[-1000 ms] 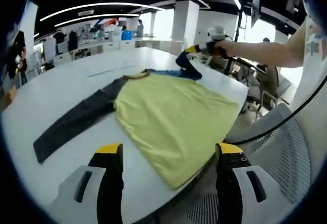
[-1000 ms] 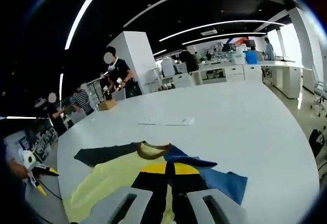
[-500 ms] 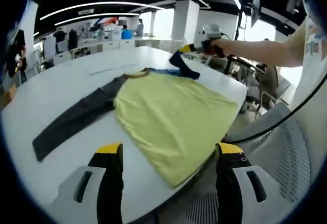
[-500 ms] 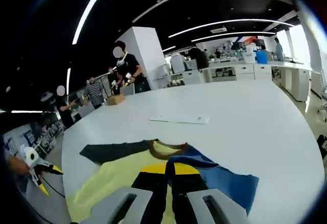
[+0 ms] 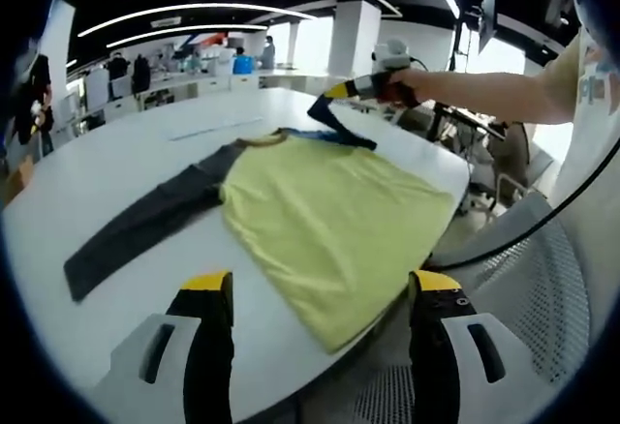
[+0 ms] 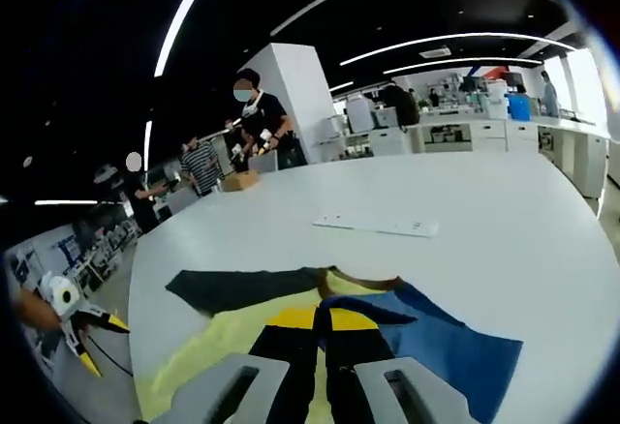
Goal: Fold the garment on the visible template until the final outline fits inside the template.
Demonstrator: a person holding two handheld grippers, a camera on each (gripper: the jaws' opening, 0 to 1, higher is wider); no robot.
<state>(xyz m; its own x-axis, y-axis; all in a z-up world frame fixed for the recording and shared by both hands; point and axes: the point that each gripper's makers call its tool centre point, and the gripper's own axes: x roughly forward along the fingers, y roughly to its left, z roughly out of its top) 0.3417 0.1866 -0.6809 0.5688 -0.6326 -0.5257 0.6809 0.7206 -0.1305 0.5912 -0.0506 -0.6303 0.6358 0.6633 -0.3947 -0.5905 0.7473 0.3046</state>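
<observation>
A long-sleeved garment lies flat on the white table (image 5: 116, 163), its yellow body (image 5: 329, 216) reaching the near edge. One dark grey sleeve (image 5: 145, 226) stretches out to the left. My right gripper (image 5: 341, 89) holds the dark blue sleeve (image 5: 339, 126) lifted off the table near the brown collar (image 5: 260, 139). From the right gripper view, the jaws (image 6: 316, 319) are shut on the blue sleeve (image 6: 455, 342), with the grey sleeve (image 6: 242, 288) beyond. My left gripper (image 5: 320, 293) hangs open over the garment's hem; it is also at the far left (image 6: 92, 339).
A thin pale strip (image 6: 373, 224) lies on the table beyond the collar. A mesh office chair (image 5: 542, 279) stands by the table's near right edge. Several people (image 6: 260, 124) stand at the far side. The table's far half (image 6: 465, 192) is bare.
My right gripper has lifted the blue sleeve higher and carried it leftward, toward the collar. The left gripper stays open and still.
</observation>
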